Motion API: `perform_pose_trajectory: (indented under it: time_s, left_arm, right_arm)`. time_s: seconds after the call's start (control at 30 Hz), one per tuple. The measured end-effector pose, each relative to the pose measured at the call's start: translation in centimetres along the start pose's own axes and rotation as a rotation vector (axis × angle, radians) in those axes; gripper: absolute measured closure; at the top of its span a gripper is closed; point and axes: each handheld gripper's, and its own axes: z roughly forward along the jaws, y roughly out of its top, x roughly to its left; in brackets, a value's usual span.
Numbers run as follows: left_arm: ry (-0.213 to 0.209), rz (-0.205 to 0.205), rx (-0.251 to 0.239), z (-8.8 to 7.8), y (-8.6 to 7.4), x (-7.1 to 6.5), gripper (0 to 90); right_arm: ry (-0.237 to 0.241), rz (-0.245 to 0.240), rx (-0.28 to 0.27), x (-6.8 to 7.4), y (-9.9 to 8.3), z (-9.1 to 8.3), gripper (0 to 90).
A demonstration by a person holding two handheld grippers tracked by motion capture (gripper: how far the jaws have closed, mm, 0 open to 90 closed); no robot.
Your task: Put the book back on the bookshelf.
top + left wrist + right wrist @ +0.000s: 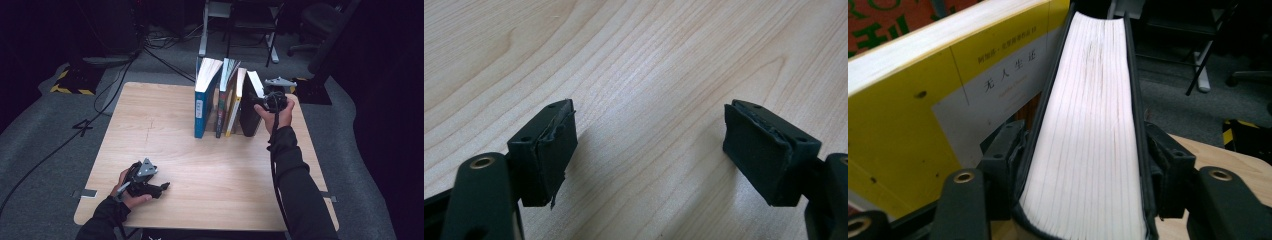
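the left tool rests wide with nothing between its pads, low on the near desk, well nearer than the black book. that book stands at the right end of the row, just right of the yellow book printed "无人生还". the right tool straddles its page edge, and whether the pads press i cannot tell. it looks thick, stiff and heavy: best held by both covers.
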Motion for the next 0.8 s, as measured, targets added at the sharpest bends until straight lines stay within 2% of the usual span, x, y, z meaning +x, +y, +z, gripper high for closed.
perform_pose_trajectory:
  time_s: [0.13, 0.23, 0.4, 0.47, 0.63, 0.8]
  left_arm:
    - [0.0, -0.002, 0.0, 0.0, 0.0, 0.0, 21.4]
    - [0.0, -0.003, 0.0, 0.0, 0.0, 0.0, 21.4]
    - [0.001, -0.001, 0.0, 0.0, 0.0, 0.0, 21.4]
    - [0.0, -0.001, 0.0, 0.0, 0.0, 0.0, 21.4]
    - [0.0, -0.001, 0.0, 0.0, 0.0, 0.0, 21.3]
    - [0.0, -0.003, 0.0, 0.0, 0.0, 0.0, 21.3]
  right_arm:
    - [0.012, -0.01, 0.029, -0.1, -0.3, 0.0, 40.3]
    - [0.014, -0.049, 0.061, 0.0, -0.6, 0.1, 39.0]
    - [0.013, -0.087, 0.097, 0.2, -1.1, 0.1, 38.1]
    - [0.026, -0.089, 0.109, 0.1, -1.4, 0.1, 36.6]
    - [0.042, -0.129, 0.124, 0.2, -2.2, -0.1, 34.6]
    - [0.055, -0.135, 0.118, 0.3, -2.7, -0.7, 33.8]
